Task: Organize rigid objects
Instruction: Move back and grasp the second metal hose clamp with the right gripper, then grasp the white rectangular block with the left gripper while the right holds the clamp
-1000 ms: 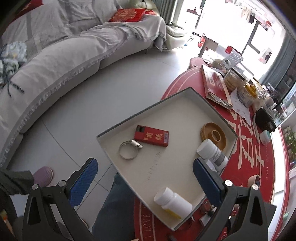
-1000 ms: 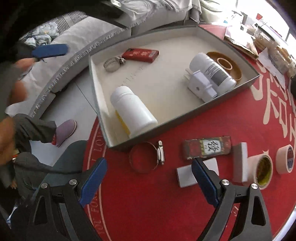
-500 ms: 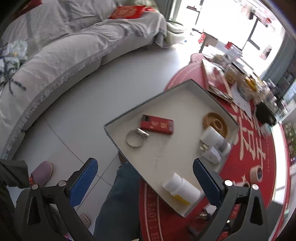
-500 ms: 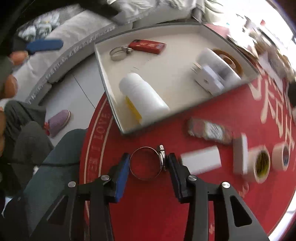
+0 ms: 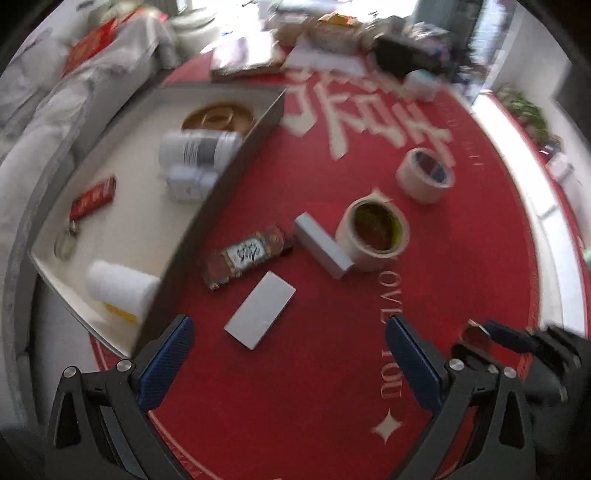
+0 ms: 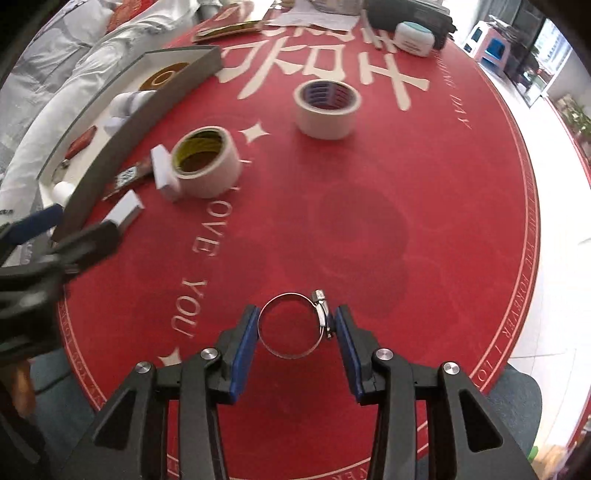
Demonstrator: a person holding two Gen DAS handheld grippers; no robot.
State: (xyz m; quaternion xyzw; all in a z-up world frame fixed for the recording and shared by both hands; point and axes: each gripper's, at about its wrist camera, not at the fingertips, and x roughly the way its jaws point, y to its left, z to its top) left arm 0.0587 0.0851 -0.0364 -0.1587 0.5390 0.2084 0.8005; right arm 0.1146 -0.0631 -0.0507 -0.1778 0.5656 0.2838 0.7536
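My right gripper (image 6: 295,328) is shut on a metal hose clamp (image 6: 291,325) and holds it above the red round table (image 6: 369,229). My left gripper (image 5: 288,350) is open and empty, low over the table near a flat white box (image 5: 260,314). The grey tray (image 5: 218,181) lies to the left, holding two white bottles (image 5: 118,288), a red lighter (image 5: 94,197), another hose clamp (image 5: 64,245), a white plug and a wooden ring (image 5: 218,118). Beside the tray lie a patterned lighter (image 5: 247,254), a grey block (image 5: 323,247) and two tape rolls (image 5: 373,232).
Papers, boxes and a black bag (image 6: 406,14) crowd the far side of the table. A grey sofa (image 5: 55,92) stands beyond the tray on the left. The second tape roll (image 6: 327,109) sits mid-table. The right gripper shows in the left wrist view (image 5: 517,343).
The right gripper has closed on the hose clamp, lifted it and carried it away from the tray toward the near right of the table. The left gripper has swung right, over the table.
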